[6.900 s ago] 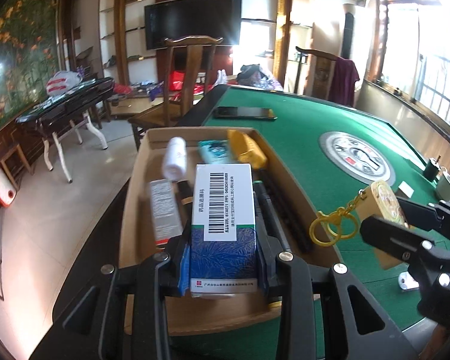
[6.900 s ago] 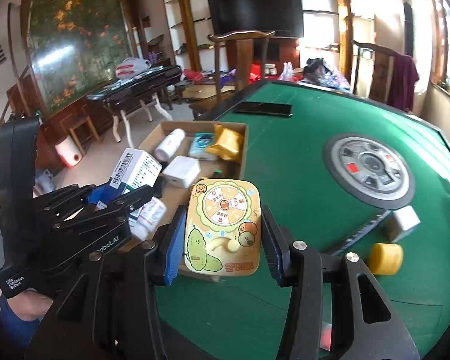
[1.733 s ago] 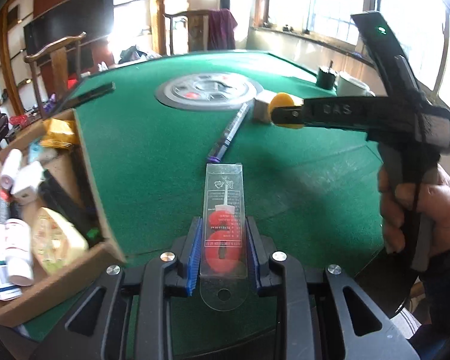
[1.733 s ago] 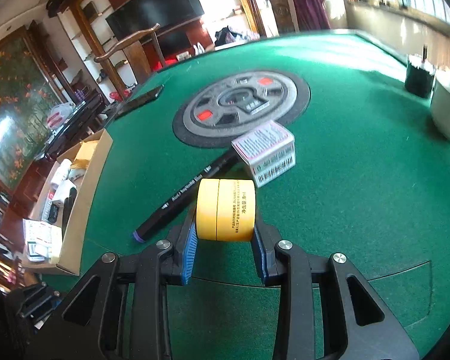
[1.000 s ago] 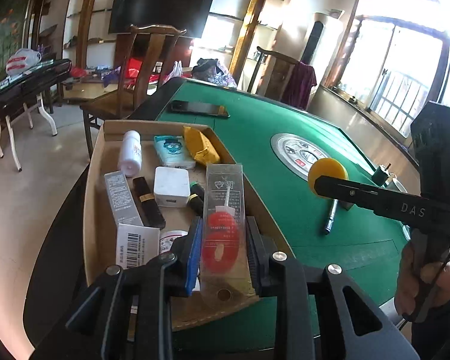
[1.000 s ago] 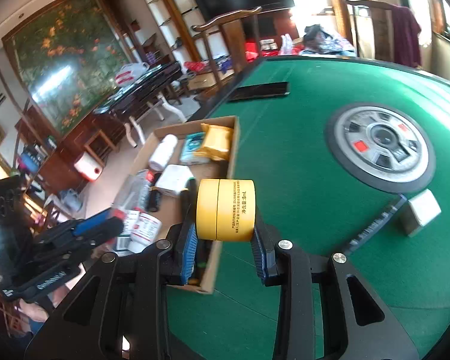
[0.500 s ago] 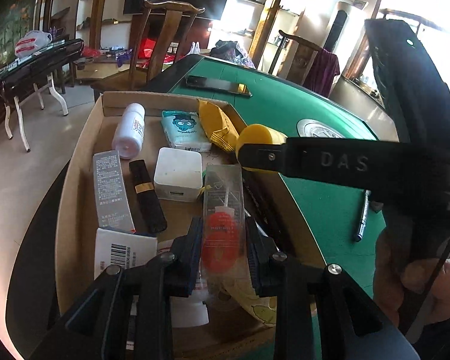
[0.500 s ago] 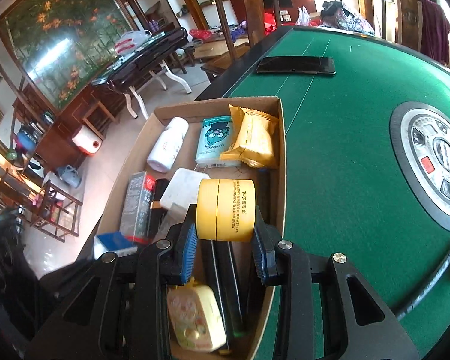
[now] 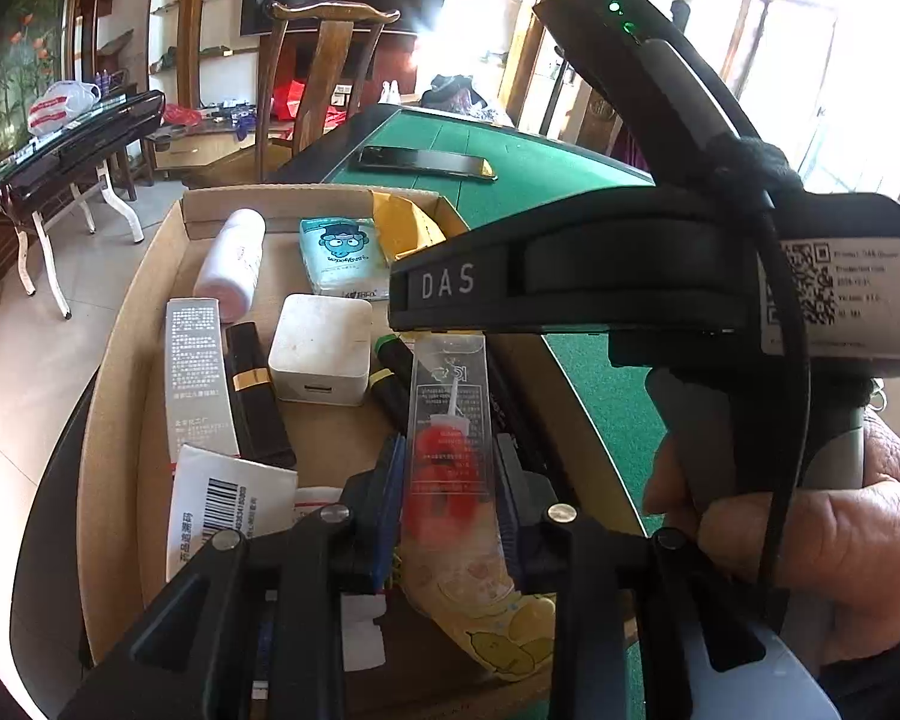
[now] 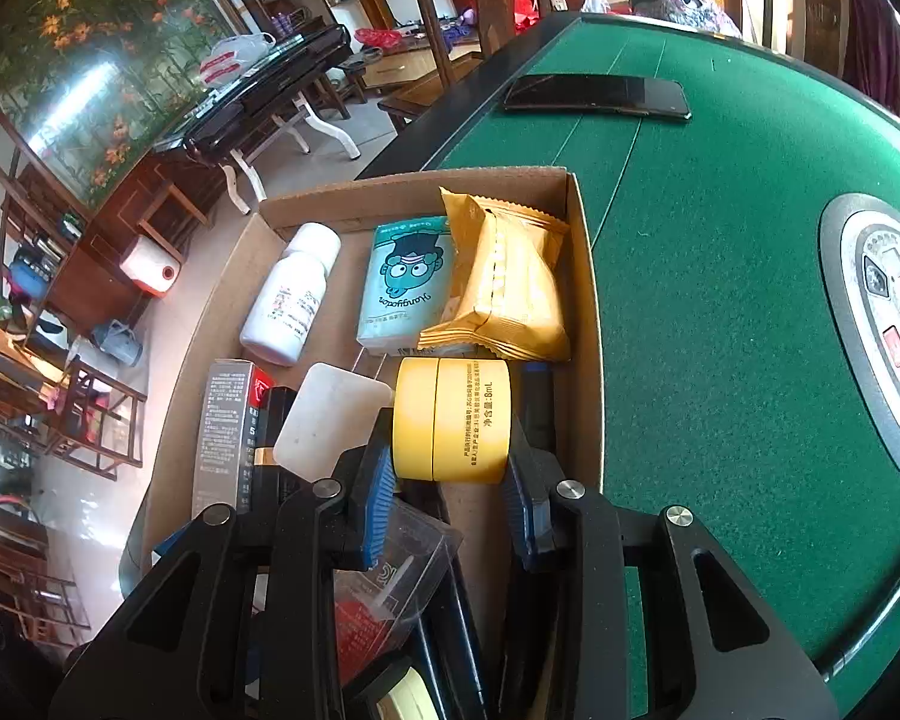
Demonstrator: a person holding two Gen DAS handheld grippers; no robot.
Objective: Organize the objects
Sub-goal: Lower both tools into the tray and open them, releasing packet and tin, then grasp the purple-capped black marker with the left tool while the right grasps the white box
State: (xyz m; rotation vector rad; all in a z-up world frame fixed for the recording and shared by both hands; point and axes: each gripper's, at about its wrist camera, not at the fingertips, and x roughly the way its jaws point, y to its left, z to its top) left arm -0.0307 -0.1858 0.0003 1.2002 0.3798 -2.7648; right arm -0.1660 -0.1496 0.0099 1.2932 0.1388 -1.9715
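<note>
Left gripper point(image 9: 450, 480): blue pads pressed on a clear flat plastic packet with a red item inside point(image 9: 450, 420), held upright over the near end of the shallow brown cardboard box point(image 9: 120, 324). The box sits on the green felt table point(image 10: 720, 300), along its left edge.

Right gripper point(image 10: 450, 495): clamped on a small yellow round jar with printed text point(image 10: 450, 420), hanging over the box by its right wall; the clear packet shows just below it. In the left view the right gripper's black body, held by a hand point(image 9: 810, 528), crosses the right side above the box.

In the box's far end: white plastic bottle point(image 10: 288, 306), teal tissue pack with cartoon face point(image 10: 402, 288), orange-yellow snack pouch point(image 10: 510, 282). Mid-box: white square charger block point(image 9: 321, 348), grey slim carton point(image 9: 198, 372), black tube with gold band point(image 9: 252, 390), crowding the floor beneath both grippers.

Black phone point(image 10: 597, 95) near the table's far edge.
</note>
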